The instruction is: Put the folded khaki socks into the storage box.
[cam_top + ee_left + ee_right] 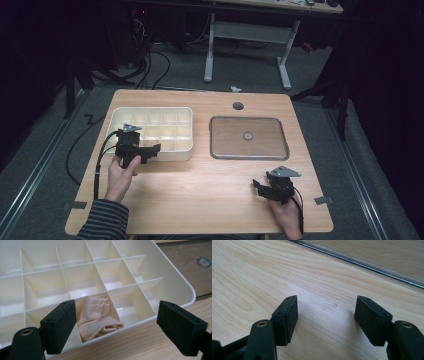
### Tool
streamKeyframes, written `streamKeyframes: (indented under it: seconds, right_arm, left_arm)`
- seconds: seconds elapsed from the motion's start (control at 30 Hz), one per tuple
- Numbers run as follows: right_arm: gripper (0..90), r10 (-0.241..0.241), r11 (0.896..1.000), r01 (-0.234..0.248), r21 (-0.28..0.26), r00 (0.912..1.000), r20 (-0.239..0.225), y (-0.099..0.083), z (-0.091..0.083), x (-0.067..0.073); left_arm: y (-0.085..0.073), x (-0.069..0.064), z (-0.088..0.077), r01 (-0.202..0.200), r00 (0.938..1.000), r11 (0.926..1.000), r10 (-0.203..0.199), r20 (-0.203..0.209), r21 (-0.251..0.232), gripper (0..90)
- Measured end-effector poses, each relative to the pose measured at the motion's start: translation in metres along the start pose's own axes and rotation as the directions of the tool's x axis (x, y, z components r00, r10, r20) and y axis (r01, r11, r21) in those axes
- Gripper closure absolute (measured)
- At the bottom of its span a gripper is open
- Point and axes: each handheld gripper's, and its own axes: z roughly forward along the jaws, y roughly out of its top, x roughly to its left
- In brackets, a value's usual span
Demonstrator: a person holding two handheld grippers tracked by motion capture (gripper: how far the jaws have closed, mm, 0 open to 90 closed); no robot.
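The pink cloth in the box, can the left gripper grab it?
Probably yes. The left gripper is open just above the pink cloth, which lies uncovered in a near-edge compartment of the divided box. The thin divider walls may crowd the jaws.

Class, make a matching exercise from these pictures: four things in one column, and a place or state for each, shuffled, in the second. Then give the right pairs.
Things
1. pink cloth
2. divided box
3. clear lid
4. right gripper

Places or states
A. lying flat on the table to the right of the box
B. open, with nothing between its jaws, over bare wood
C. crumpled in a compartment of the near row
D. cream, on the left half of the table

Pairs: 1-C, 2-D, 3-A, 4-B
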Motion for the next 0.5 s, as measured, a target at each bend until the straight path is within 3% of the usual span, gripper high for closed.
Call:
streamKeyframes:
  seconds: [0.07,0.2,0.5]
  right_arm:
    - [35.3,0.000,1.000,0.000,0.000,1.0000,0.000,0.000,0.000,0.000]
    - [35.3,-0.001,1.000,0.001,0.000,1.0000,0.001,0.000,0.000,0.000]
    - [35.3,-0.002,1.000,0.002,0.000,1.0000,0.001,0.000,0.000,0.000]
  left_arm:
    - [-0.002,0.001,0.000,0.022,0.9997,0.9998,-0.022,0.006,-0.003,17.6]
    - [-0.007,-0.001,-0.002,0.018,0.9996,0.9997,-0.018,0.023,-0.014,17.5]
    - [-0.017,-0.011,0.000,0.013,0.9999,0.9998,-0.013,-0.002,-0.013,18.5]
